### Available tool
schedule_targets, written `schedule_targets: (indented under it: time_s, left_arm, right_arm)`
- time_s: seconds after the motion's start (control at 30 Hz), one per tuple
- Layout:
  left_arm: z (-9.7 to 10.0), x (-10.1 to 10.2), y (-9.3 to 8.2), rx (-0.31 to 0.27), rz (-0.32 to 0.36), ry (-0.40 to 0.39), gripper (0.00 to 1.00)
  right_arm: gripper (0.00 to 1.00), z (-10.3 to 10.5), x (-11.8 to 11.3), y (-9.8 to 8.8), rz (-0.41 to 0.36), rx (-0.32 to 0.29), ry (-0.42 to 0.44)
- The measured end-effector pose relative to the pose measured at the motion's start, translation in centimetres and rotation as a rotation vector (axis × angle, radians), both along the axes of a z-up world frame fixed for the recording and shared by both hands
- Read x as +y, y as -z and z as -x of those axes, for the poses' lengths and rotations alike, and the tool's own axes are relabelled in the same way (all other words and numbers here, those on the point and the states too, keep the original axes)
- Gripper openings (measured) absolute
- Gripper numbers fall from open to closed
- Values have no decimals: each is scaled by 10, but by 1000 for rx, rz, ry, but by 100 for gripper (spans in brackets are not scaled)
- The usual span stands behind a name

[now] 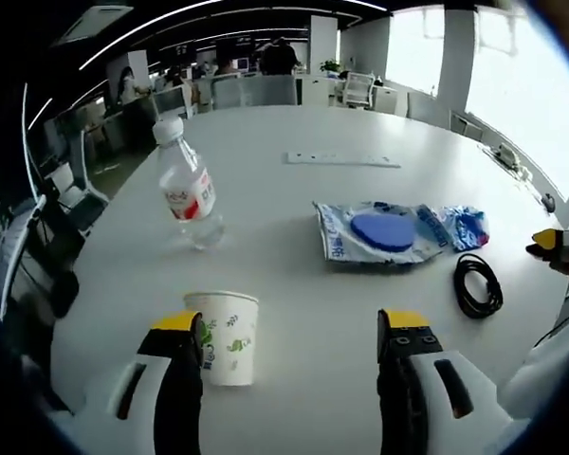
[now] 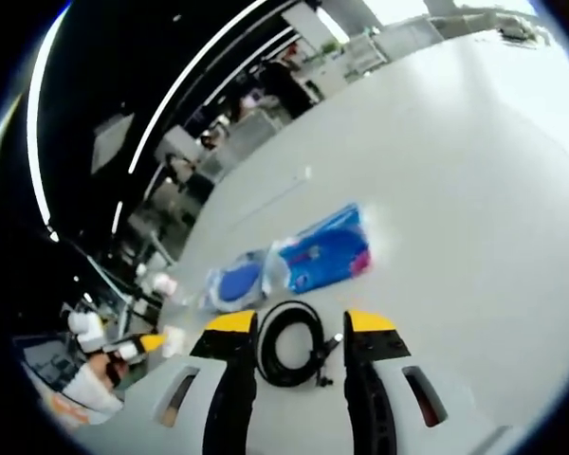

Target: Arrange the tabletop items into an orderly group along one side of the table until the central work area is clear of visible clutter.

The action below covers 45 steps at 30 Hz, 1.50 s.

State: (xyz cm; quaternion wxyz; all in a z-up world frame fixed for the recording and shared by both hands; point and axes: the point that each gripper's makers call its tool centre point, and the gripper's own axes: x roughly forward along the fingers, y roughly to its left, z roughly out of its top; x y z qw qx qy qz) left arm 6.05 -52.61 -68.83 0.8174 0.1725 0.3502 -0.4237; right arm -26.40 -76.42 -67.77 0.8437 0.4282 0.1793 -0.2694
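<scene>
In the left gripper view my left gripper (image 1: 294, 327) is open above the white table (image 1: 294, 133). A paper cup (image 1: 226, 334) with green print stands just past its left fingertip. Farther off a clear water bottle (image 1: 188, 186) with a red label leans to the left. A blue and white plastic packet (image 1: 395, 230) lies to the right, and a coiled black cable (image 1: 477, 284) beside it. My right gripper (image 2: 290, 332) is open in the right gripper view, its jaws on either side of the black cable (image 2: 288, 343). The packet (image 2: 294, 260) lies just beyond. The other gripper's yellow tip (image 2: 152, 341) shows at the left.
A flat power strip panel (image 1: 343, 159) is set into the table farther back. Office chairs (image 1: 251, 90) line the far edge, with desks and people behind. A white sleeve (image 1: 550, 365) enters at the right edge of the left gripper view.
</scene>
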Motion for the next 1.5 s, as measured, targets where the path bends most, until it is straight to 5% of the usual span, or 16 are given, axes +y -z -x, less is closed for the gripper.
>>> schedule_targets:
  time_s: [0.3,0.43,0.63,1.07,1.23,1.5]
  left_arm:
    - [-25,22,13,37,-14,-81,71]
    - [-24,20,15,99,35,-106,71]
    - [-32,21,17,113,46,-137,67]
    - [-37,16,58,136,-127,-9,66]
    - [-34,17,62,129,-127,11,45]
    - [-35,8,49,91,-55,7,41]
  right_arm:
    - [32,2,3,2,-38,-12,16]
    - [31,6,1,2,-44,-12,33]
    - [31,10,0,4,-76,-30,75]
    - [30,11,2,4,-94,-34,97]
    - [29,17,2,7,-110,-28,123]
    - [29,12,2,7,-119,-26,121]
